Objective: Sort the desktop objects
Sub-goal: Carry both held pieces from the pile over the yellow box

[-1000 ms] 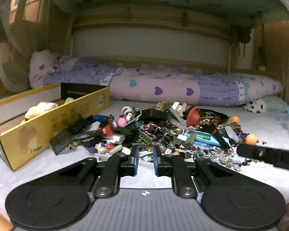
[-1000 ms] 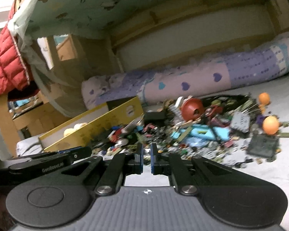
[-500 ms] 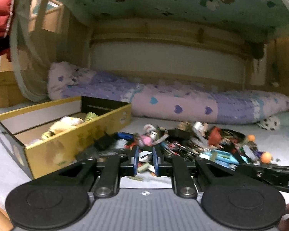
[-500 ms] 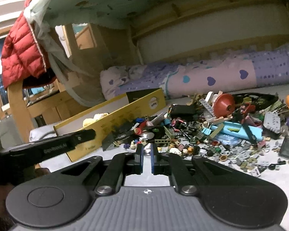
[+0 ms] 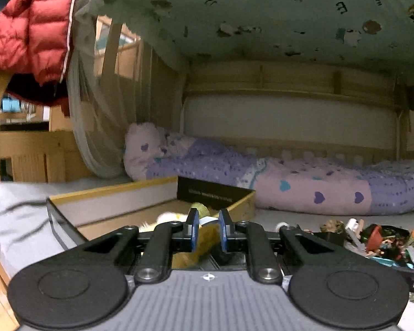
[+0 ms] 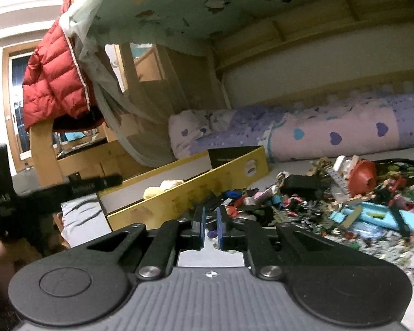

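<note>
Left hand-held gripper: narrow gap between fingers, nothing held, over yellow box
Right hand-held gripper: fingers nearly together, empty
Pile of small objects: on bed, right of box

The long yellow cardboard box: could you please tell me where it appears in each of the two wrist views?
Left wrist view: the long yellow cardboard box sits lower centre-left, directly ahead of the left gripper, partly hidden behind its fingers.
Right wrist view: the box runs diagonally through the centre, left of the pile of small toys.
Shared landmark: the rolled purple heart-print quilt behind the box.
</note>
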Action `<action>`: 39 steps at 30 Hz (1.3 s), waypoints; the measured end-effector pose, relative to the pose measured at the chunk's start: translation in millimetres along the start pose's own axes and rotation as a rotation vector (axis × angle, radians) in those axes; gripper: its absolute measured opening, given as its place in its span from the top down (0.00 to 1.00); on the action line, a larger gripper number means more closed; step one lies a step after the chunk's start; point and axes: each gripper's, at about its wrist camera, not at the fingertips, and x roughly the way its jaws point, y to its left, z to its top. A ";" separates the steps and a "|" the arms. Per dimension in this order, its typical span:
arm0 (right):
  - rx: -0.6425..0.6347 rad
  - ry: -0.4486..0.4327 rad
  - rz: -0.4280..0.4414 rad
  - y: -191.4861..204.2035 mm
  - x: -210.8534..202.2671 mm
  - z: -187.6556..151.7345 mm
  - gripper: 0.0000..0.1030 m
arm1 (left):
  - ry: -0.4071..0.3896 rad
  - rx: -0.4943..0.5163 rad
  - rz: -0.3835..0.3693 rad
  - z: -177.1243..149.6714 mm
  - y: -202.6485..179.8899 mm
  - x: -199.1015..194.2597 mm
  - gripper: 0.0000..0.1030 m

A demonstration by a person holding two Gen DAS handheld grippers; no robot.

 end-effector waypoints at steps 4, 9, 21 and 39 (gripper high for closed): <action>0.002 0.012 0.019 11.1 13.7 -7.1 0.91 | 0.015 -0.016 -0.025 5.1 12.2 7.8 0.84; -0.015 0.127 0.036 14.5 28.8 -23.7 0.91 | -0.004 0.001 -0.051 8.9 23.7 5.7 0.84; -0.299 0.029 0.024 73.0 54.4 -53.1 0.94 | 0.016 0.094 0.057 11.2 48.2 65.7 0.85; -0.396 -0.113 0.113 133.7 149.4 -7.5 0.97 | 0.141 0.147 0.249 -22.7 96.6 123.0 0.85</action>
